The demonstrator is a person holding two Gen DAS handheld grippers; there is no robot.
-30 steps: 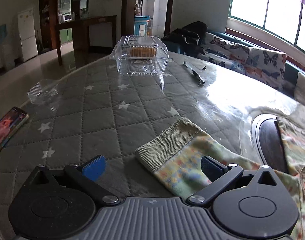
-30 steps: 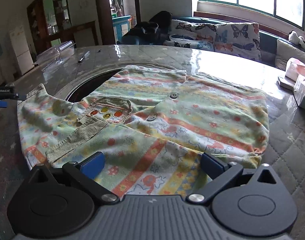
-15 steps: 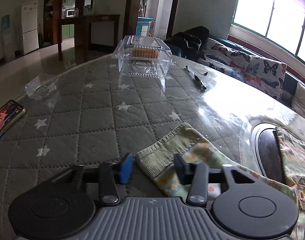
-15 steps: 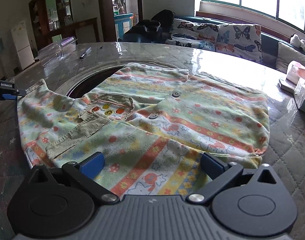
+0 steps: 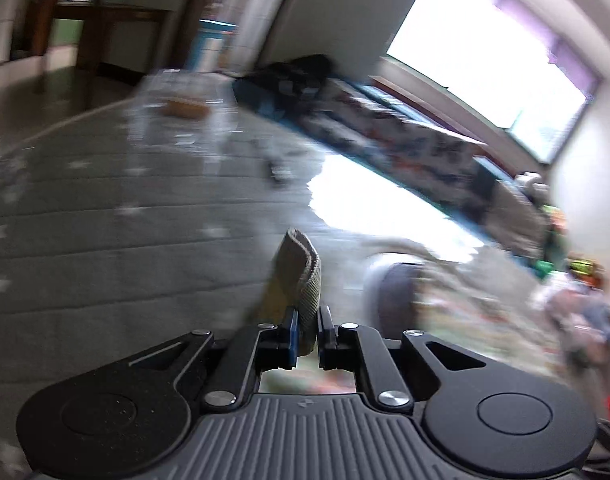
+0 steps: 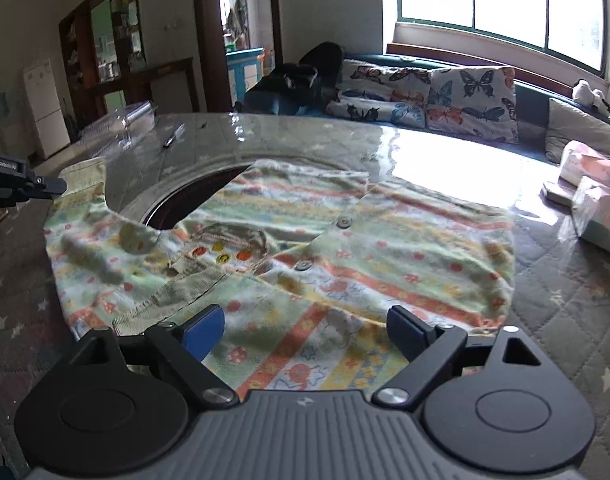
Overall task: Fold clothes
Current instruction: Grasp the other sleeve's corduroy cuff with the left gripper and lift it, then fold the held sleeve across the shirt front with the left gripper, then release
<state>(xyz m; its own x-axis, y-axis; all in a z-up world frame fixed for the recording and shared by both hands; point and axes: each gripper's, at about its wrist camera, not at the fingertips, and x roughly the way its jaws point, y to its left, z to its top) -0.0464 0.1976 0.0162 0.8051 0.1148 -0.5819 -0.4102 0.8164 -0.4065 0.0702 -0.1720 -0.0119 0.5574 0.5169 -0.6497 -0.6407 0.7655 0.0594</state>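
A small patterned cardigan (image 6: 345, 240) with orange, yellow and green stripes lies spread on the quilted round table (image 6: 565, 300). My left gripper (image 5: 308, 330) is shut on the ribbed sleeve cuff (image 5: 305, 268) and holds it raised off the table; that view is blurred by motion. The left gripper also shows in the right wrist view (image 6: 45, 190) at the left edge, with the cuff (image 6: 85, 174) lifted. My right gripper (image 6: 305, 330) is open and empty, hovering over the cardigan's near hem.
A clear plastic food box (image 5: 177, 108) and a pen (image 6: 173, 138) lie at the table's far side. Tissue packs (image 6: 593, 184) sit at the right edge. A dark round inset (image 6: 193, 200) lies under the cardigan. A butterfly-print sofa (image 6: 445, 96) stands behind the table.
My left gripper has closed on the sleeve cuff and lifted it, swinging fast to the right. My right gripper has stayed open over the hem.
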